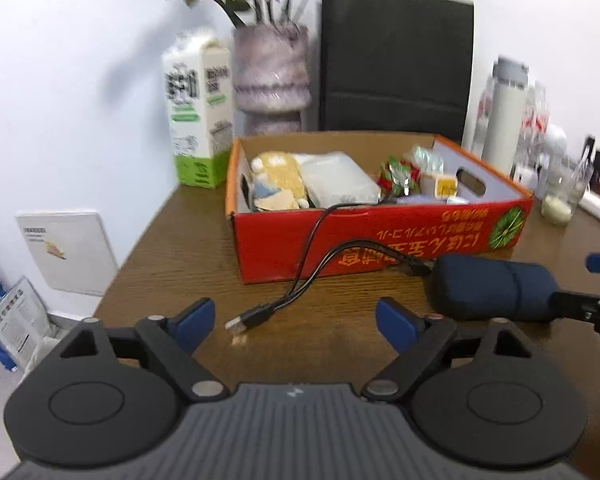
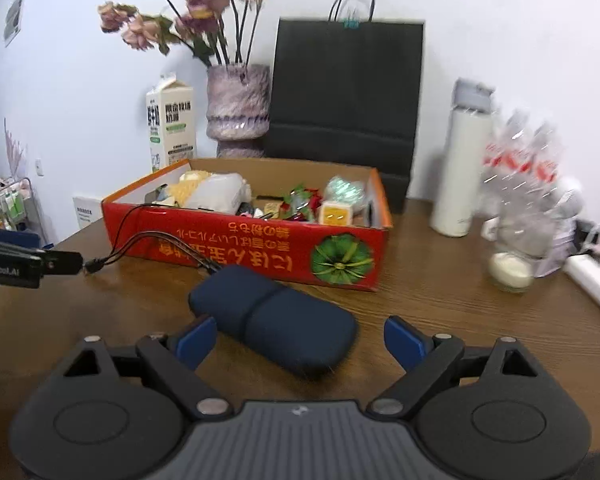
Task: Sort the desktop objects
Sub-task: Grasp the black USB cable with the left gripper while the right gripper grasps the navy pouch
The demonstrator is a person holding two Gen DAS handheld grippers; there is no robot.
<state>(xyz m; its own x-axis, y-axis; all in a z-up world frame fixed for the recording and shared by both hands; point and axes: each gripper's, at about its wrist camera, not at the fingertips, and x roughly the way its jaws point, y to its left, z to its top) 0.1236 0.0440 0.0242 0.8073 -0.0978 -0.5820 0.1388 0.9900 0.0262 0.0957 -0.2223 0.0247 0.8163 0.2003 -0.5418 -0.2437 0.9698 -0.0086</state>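
Clearly we have one red cardboard box (image 1: 380,236), one dark blue pouch (image 2: 274,324), one black forked cable (image 1: 300,276), one milk carton (image 1: 198,112), one vase (image 1: 272,76) of dried flowers, one black paper bag (image 1: 396,64) and one white flask (image 2: 462,172) on or behind the wooden tabletop (image 1: 172,256).

Our left tongs (image 1: 296,320) stand wide apart and grip nothing; the cable's USB plug (image 1: 246,320) lies on the tabletop between the blue pads (image 1: 194,320) without touching either. Our right tongs (image 2: 300,336) are also spread wide and empty: the pouch lies on the tabletop just ahead of them, its near end between the pads, and whether the left pad touches it we cannot tell.

The box sits open-topped in the middle of the tabletop, and it holds a yellow plush toy (image 1: 278,172), a clear plastic case (image 1: 336,178), red-and-green wrapped sweets (image 1: 396,178) and a small yellow-labelled packet (image 1: 444,188). One branch of the cable climbs over the box's front wall; another runs to the pouch. A glass jar (image 2: 508,272) with something white in it stands to the right of the box, by some clear plastic bottles (image 2: 528,168), too blurred for us to count.
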